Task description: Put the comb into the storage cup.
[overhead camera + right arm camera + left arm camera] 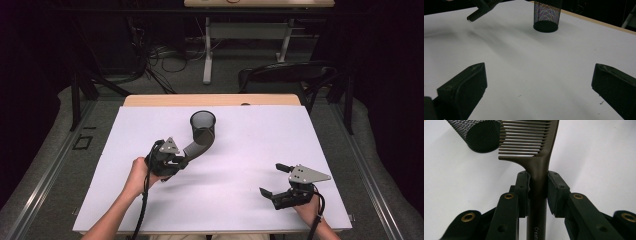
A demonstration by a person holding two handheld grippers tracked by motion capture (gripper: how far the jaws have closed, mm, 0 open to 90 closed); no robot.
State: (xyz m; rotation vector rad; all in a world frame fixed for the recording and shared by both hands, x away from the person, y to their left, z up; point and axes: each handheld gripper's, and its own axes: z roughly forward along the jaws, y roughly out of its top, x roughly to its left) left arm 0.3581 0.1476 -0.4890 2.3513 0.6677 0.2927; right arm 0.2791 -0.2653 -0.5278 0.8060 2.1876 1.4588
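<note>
A dark comb (198, 145) is clamped by its handle in my left gripper (182, 159), which is shut on it above the left middle of the table. In the left gripper view the pads press both sides of the comb (534, 150), whose teeth point left beside the black mesh cup (479, 135). The mesh cup (203, 125) stands upright just beyond the comb's head. My right gripper (270, 178) rests near the front right with its jaws wide apart and nothing between them. In the right gripper view my right gripper (539, 68) faces the cup (546, 15) and the comb's handle end (475, 15).
A white sheet (235, 150) covers the table, with a wooden strip (210, 100) along the far edge. A dark chair (285, 75) stands behind the table at the right. Cables and another desk's legs (207, 55) lie farther back.
</note>
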